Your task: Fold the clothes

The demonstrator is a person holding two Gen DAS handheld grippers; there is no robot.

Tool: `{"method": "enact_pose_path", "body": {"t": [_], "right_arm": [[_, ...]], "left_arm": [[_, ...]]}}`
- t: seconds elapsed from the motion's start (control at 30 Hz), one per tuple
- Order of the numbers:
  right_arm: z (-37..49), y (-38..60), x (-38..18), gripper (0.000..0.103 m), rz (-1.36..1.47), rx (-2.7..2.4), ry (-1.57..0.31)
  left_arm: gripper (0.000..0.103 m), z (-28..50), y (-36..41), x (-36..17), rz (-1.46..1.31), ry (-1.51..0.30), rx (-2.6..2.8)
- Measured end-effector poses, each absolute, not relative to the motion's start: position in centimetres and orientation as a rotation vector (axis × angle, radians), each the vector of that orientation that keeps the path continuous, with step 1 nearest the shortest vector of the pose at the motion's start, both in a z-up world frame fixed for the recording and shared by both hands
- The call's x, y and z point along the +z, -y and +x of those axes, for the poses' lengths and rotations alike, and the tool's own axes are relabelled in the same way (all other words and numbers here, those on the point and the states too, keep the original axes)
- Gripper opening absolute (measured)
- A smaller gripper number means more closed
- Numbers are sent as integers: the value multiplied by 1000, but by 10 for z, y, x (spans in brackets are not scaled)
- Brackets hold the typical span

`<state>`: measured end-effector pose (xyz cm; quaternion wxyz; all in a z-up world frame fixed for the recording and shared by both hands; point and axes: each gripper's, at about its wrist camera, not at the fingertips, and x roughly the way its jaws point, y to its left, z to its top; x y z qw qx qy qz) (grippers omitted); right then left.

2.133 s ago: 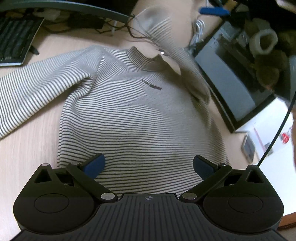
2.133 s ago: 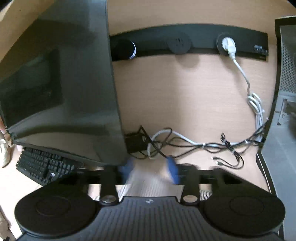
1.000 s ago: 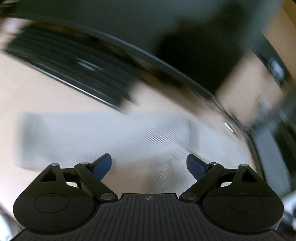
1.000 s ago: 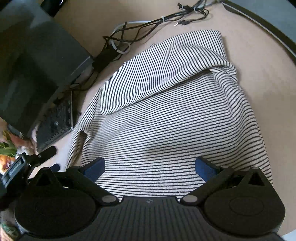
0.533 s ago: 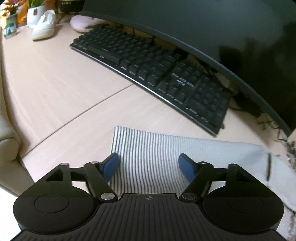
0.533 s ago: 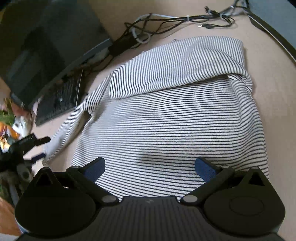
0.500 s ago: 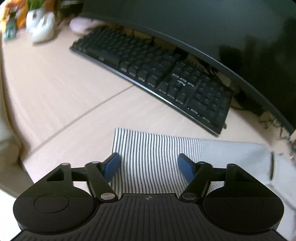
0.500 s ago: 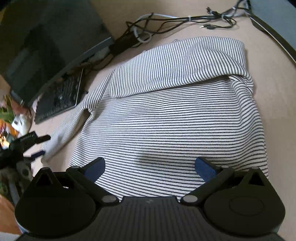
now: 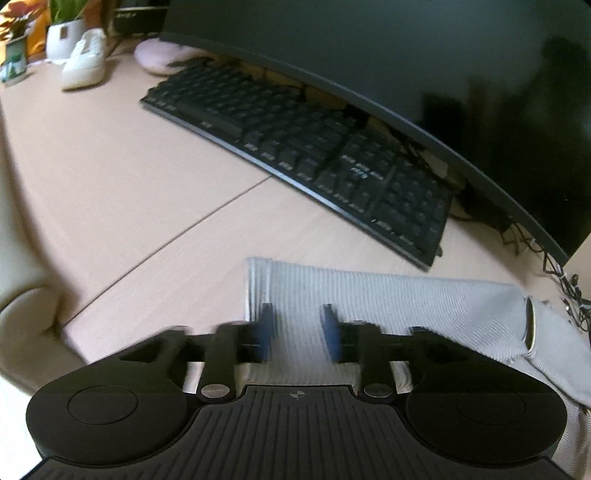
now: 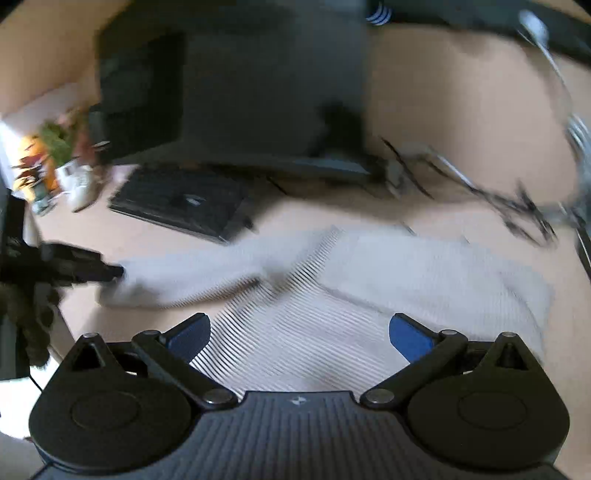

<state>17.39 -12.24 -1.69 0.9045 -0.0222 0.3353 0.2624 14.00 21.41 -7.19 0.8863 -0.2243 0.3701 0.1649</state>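
The striped sweater (image 10: 369, 295) lies spread on the light wooden desk (image 9: 129, 192), in front of a black keyboard (image 9: 314, 155) and a large dark monitor (image 9: 424, 66). One sleeve (image 9: 351, 291) extends flat across the desk toward the left, its cuff end lying just short of the keyboard's near edge. The left gripper (image 9: 297, 328) is positioned over this sleeve close to the cuff; its blue pads (image 9: 265, 328) stand narrow with the striped fabric between them, and the jaws are closing. The pads appear blurred, and whether they already press on the cloth cannot be determined. In the right wrist view, the left gripper appears as a dark shape at the far tip of the sleeve. The right gripper (image 10: 299, 336) hovers above the body of the sweater with its jaws spread wide and nothing held; the striped cloth is visible below and between its blue pads (image 10: 410, 338). The opposite sleeve lies folded across the upper body of the garment. A tangle of cables (image 10: 498, 199) rests on the desk beyond the sweater to the right. At the far left of the desk stand a white shoe (image 9: 83, 59) and a small potted plant (image 9: 62, 29). The right wrist view is heavily blurred.
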Motion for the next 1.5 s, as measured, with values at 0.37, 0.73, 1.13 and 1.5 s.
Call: {"method": "enact_pose_path", "body": {"t": [0.37,0.73,1.13,1.5], "right_arm": [[161,-37,-37,50,-444,864,-607],[162,-144,-85,16,-524,951,-653],[225,31,63,7,-76,517,-434],[233,231,51,7,71,47,-426]], "left_arm": [[89,95,-276,-52,-659,-687,368],[98,52,-304,-42,-694,-670,420],[101,129,-251,-25,-633,-676,133],[103,185,-148,-22,-505,-765,-114]]}}
